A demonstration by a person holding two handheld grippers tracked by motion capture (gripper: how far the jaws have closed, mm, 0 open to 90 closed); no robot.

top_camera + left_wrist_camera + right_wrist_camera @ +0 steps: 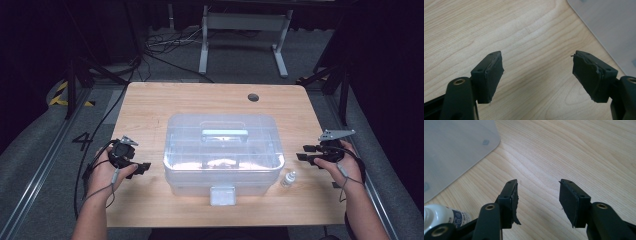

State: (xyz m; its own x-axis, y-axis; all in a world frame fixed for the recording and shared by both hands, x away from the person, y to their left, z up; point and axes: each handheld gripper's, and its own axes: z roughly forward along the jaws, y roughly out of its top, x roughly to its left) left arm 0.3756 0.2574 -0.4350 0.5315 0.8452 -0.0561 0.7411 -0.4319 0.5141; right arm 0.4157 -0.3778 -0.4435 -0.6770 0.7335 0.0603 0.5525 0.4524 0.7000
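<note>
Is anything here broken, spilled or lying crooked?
Nothing is spilled. The clear plastic box sits square on the table with its lid on, and the small white bottle stands upright beside it. One oddity: the black pads on the right gripper look frayed and ragged, and those of the left gripper likewise.
</note>
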